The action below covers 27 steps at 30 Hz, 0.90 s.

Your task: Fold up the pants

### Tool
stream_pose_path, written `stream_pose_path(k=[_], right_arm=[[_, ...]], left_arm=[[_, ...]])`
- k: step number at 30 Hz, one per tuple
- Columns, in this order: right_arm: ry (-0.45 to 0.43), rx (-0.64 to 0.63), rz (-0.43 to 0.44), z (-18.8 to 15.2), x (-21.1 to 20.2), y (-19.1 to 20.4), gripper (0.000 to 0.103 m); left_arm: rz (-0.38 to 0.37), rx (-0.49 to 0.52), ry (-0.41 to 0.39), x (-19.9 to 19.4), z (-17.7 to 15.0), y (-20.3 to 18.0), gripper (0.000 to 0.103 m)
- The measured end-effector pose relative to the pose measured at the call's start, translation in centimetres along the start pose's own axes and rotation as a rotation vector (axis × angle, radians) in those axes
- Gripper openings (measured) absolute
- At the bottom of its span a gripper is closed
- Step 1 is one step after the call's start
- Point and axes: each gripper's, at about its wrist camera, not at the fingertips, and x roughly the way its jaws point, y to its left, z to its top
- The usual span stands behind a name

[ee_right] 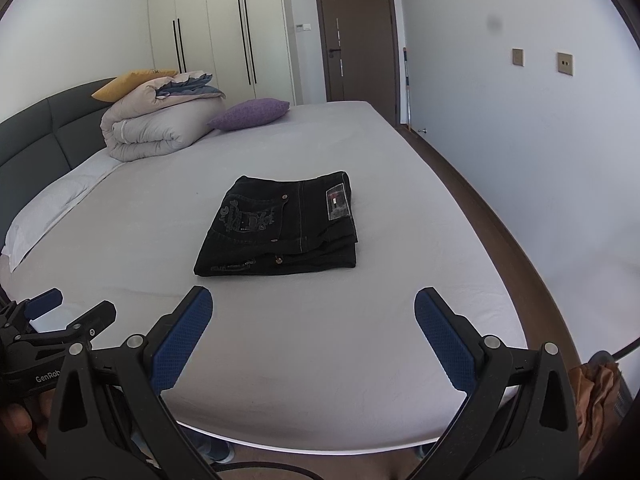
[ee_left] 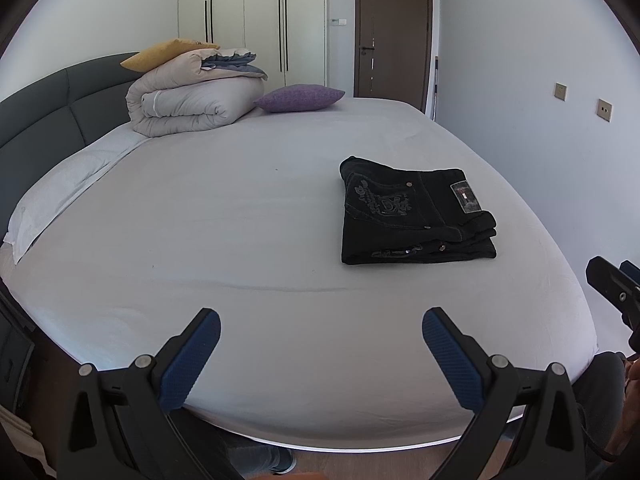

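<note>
Black jeans [ee_left: 412,216] lie folded in a compact rectangle on the grey bed sheet [ee_left: 240,220], back pocket embroidery and waist label facing up. They also show in the right wrist view [ee_right: 280,228], mid-bed. My left gripper [ee_left: 321,332] is open and empty, held over the near edge of the bed, left of and nearer than the jeans. My right gripper [ee_right: 313,312] is open and empty, held just short of the jeans. The right gripper's tip shows at the right edge of the left wrist view [ee_left: 612,284]; the left gripper shows at the left of the right wrist view [ee_right: 60,316].
A rolled grey duvet [ee_left: 192,104] with a yellow cushion [ee_left: 168,54] on top and a purple cushion [ee_left: 298,98] sit at the far end by the dark headboard [ee_left: 48,116]. A white pillow [ee_left: 60,192] lies at the left. A wall [ee_right: 540,160] runs along the right side, with a strip of floor [ee_right: 500,216].
</note>
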Motion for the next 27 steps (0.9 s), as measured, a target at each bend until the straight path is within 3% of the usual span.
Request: stream_pose_path(k=[27], right_arm=[[0.012, -0.002, 0.001, -0.59, 0.73, 0.65, 0.103]], left_arm=[[0.001, -0.001, -0.001, -0.01, -0.04, 0.14, 0.103]])
